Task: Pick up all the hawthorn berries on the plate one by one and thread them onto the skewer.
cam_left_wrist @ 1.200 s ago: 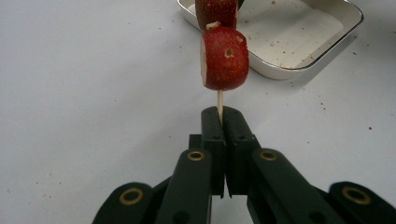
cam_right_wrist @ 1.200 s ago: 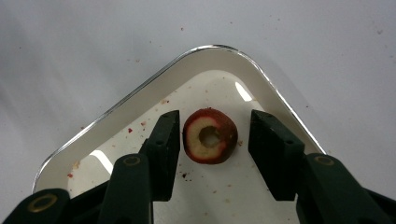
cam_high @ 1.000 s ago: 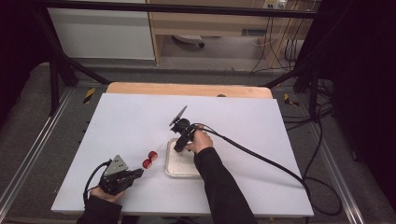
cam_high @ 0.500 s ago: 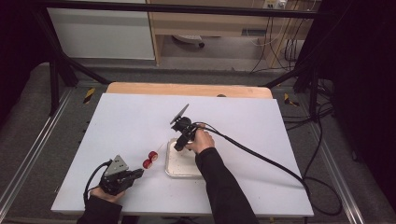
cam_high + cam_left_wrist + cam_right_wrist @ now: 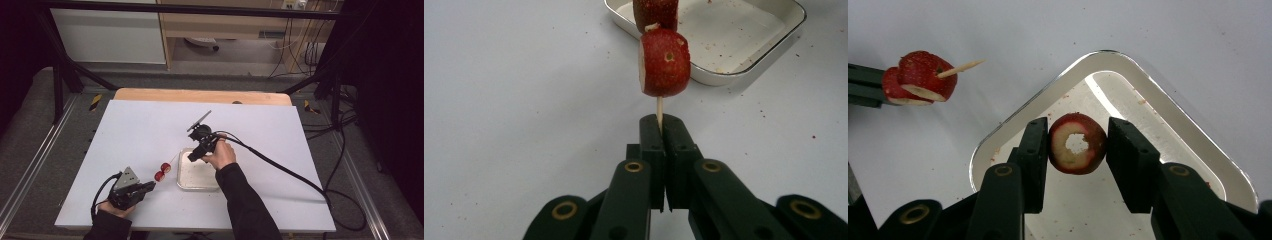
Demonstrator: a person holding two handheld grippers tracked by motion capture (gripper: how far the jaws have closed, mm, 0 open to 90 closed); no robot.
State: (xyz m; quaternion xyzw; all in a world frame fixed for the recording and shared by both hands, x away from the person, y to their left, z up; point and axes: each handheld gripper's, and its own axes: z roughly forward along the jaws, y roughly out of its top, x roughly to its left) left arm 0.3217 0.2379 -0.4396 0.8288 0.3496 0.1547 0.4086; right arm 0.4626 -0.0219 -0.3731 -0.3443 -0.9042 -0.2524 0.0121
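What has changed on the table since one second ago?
The right claw, its jaws just closing on a red fruit slice, has lifted a little above the white tray. The left claw stayed in place, shut on the skewer with two slices.

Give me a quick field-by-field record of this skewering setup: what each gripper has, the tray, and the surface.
left gripper: shut on skewer, two red fruit slices threaded
right gripper: shut on cored fruit slice, above tray
tray: white, crumbs inside
table: white surface
skewer tip: bare, pointing toward tray
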